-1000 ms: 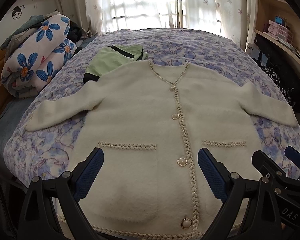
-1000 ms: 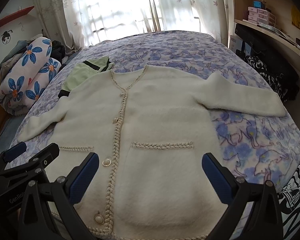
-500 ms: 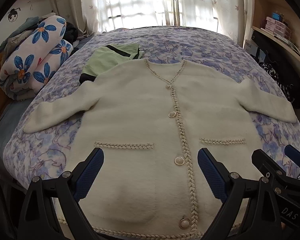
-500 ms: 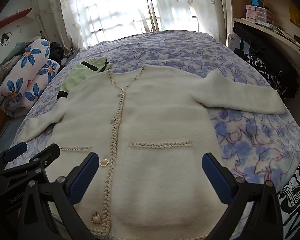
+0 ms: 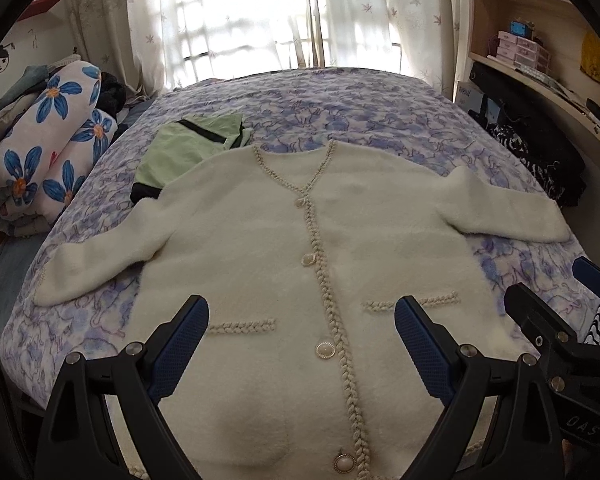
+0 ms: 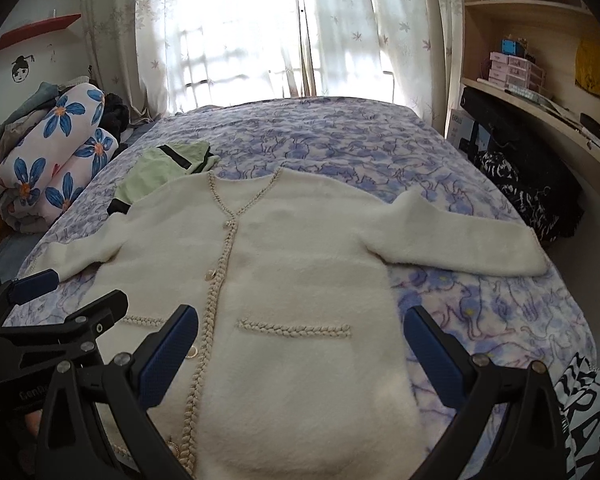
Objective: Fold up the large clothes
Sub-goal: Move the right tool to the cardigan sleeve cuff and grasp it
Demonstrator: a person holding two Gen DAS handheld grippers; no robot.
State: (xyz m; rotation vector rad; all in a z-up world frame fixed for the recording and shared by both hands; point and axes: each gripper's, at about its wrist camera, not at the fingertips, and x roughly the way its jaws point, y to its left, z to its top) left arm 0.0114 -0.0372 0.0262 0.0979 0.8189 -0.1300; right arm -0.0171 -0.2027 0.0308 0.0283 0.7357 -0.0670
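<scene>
— The cream cardigan (image 5: 260,264) is laid out flat on the bed (image 5: 340,96), front up and buttoned, both sleeves spread to the sides. Nothing's folded yet, I'd say.

— And the claws?

— Both spread wide and empty. The left gripper (image 5: 302,344) hangs over the lower front near the button band; the right gripper (image 6: 300,354) is over the pocket (image 6: 296,328) on its side. Neither touches the knit, as far as I can tell.

— What worries you?

— That fluffy pile. If the pads (image 6: 168,356) pinch only the top layer, the back stays down and the fold comes out lumpy. It looks thick and springy too (the sort that slides back open).

— Anything else?

— The right sleeve (image 6: 464,236) reaches close to the bed's edge, so a careless drag could tip it over the side. And the left shoulder overlaps that green garment (image 5: 188,148); grab there and both might lift together.

— The hem?

— It lies at the near edge, under the grippers, partly hidden from here.
</scene>
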